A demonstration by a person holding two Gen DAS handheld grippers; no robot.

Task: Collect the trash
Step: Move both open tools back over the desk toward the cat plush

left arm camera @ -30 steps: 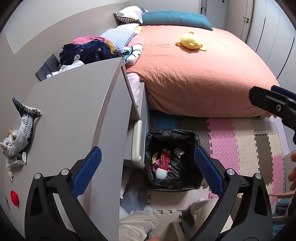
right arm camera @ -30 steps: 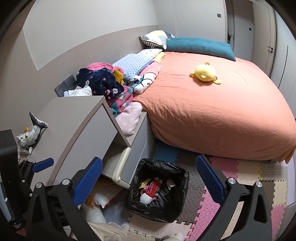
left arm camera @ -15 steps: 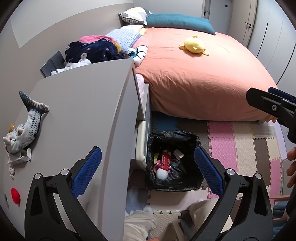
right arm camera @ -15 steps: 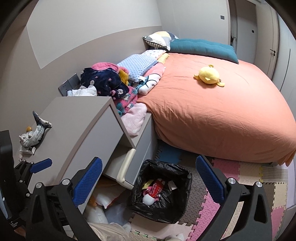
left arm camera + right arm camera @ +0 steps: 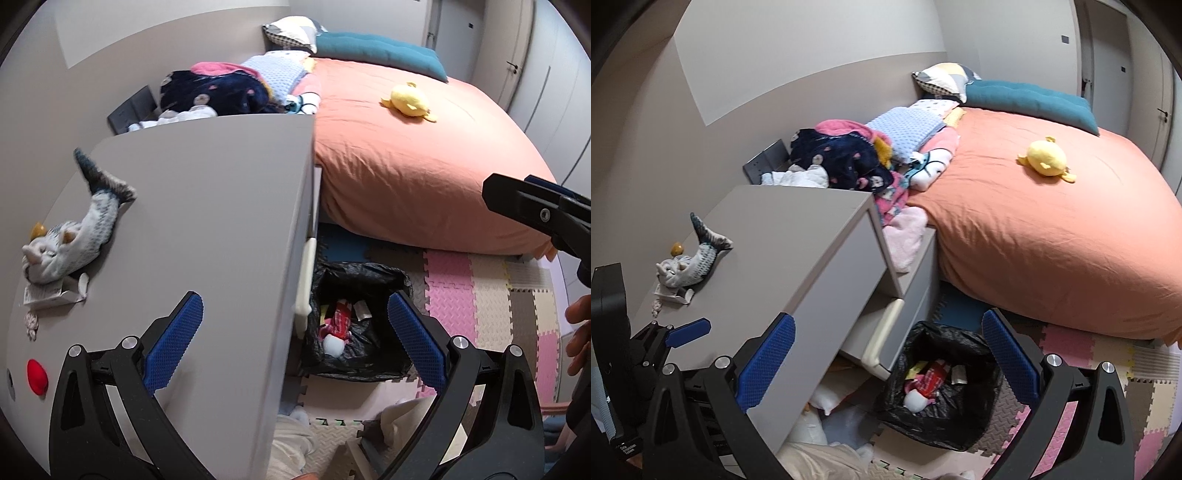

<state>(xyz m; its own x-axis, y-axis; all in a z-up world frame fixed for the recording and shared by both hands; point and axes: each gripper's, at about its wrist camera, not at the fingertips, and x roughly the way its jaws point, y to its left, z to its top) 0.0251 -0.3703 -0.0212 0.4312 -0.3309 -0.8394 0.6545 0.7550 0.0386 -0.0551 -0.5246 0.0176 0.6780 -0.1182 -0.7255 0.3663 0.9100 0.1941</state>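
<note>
A bin lined with a black bag (image 5: 360, 325) (image 5: 942, 387) stands on the floor between the grey dresser and the bed, with red, white and yellow scraps inside. On the dresser top (image 5: 207, 206) (image 5: 783, 240) lie a torn white wrapper (image 5: 51, 293) (image 5: 672, 295), a small crumpled scrap (image 5: 31, 323) and a red round item (image 5: 37, 376). My left gripper (image 5: 295, 341) hangs open and empty over the dresser's right edge. My right gripper (image 5: 888, 356) is open and empty above the bin and drawer, and shows in the left wrist view too.
A grey plush fish (image 5: 74, 232) (image 5: 690, 266) lies beside the wrapper. A drawer with a cream handle (image 5: 882, 339) juts out next to the bin. The orange bed (image 5: 1052, 229) carries a yellow plush (image 5: 1047, 158) and piled clothes (image 5: 849, 158). Foam mats (image 5: 491, 295) and white cloth (image 5: 291, 446) cover the floor.
Both grippers have moved left and toward the dresser, so its top fills more of the left wrist view. The fingers have stayed open and empty throughout.
</note>
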